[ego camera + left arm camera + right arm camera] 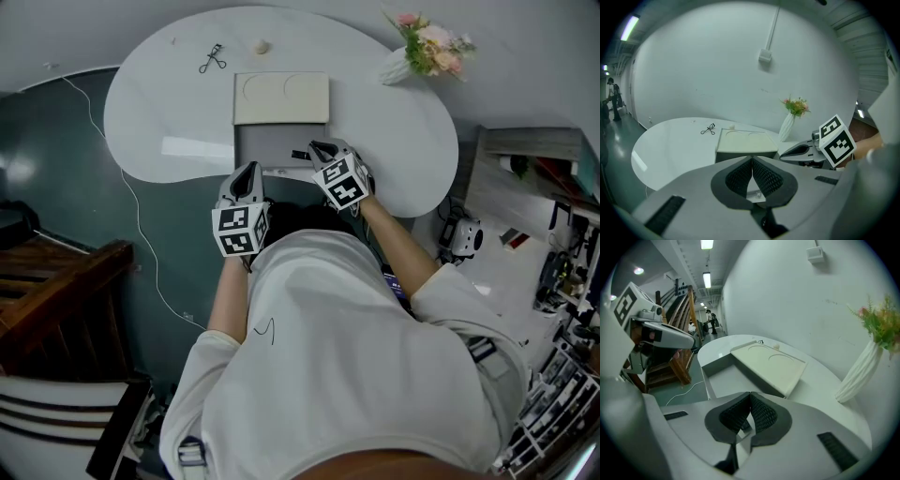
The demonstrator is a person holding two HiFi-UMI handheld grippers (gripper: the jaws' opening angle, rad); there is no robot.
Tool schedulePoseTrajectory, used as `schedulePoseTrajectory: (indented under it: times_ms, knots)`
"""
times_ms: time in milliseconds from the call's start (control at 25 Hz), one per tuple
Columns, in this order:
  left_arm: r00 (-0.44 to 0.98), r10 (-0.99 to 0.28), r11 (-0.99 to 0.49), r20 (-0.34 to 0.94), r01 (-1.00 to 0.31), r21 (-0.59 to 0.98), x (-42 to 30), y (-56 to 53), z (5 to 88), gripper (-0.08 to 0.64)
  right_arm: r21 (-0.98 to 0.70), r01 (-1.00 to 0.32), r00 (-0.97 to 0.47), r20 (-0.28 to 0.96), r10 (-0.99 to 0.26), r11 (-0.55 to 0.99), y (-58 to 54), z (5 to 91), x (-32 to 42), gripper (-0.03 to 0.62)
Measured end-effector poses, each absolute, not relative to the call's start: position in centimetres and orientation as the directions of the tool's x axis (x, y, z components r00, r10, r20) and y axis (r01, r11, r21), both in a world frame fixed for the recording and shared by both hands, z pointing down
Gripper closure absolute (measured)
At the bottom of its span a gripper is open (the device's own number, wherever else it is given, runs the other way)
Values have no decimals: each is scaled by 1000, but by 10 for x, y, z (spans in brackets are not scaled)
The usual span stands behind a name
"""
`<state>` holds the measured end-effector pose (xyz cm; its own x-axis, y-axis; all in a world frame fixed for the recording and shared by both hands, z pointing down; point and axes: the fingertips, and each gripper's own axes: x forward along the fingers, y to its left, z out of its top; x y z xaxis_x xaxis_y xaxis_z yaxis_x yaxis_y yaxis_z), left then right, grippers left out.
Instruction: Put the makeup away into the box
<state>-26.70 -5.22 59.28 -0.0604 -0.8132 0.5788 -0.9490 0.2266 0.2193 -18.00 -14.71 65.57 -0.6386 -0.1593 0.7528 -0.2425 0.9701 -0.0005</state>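
Note:
The makeup box (265, 148) stands open on the white table (169, 112), with its cream lid (281, 98) folded back behind it. A small dark item (299, 155) lies inside, right by my right gripper (323, 148). That gripper hangs over the box's right part, jaws shut with nothing between them (750, 395). My left gripper (248, 174) is at the box's front left edge, its pads also shut and bare (752, 159). An eyelash curler (212, 59) and a small pale round item (262, 46) lie on the table behind the lid.
A white vase with pink flowers (420, 49) stands at the table's back right. A thin white cable (131, 202) runs across the dark floor on the left. A wooden stair (56, 281) is at lower left and cluttered shelves (553, 244) are on the right.

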Motion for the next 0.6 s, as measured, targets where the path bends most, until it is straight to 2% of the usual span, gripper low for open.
schedulePoseTrajectory:
  times_ms: [200, 600]
  knots:
    - [5, -822, 152, 569, -962, 229, -244, -75, 591, 540, -59, -331, -675, 712, -193, 942, -148, 638, -154, 594]
    - [193, -822, -69, 535, -968, 242, -165, -138, 583, 540, -97, -542, -670, 649, -360, 835, -176, 610, -71, 594]
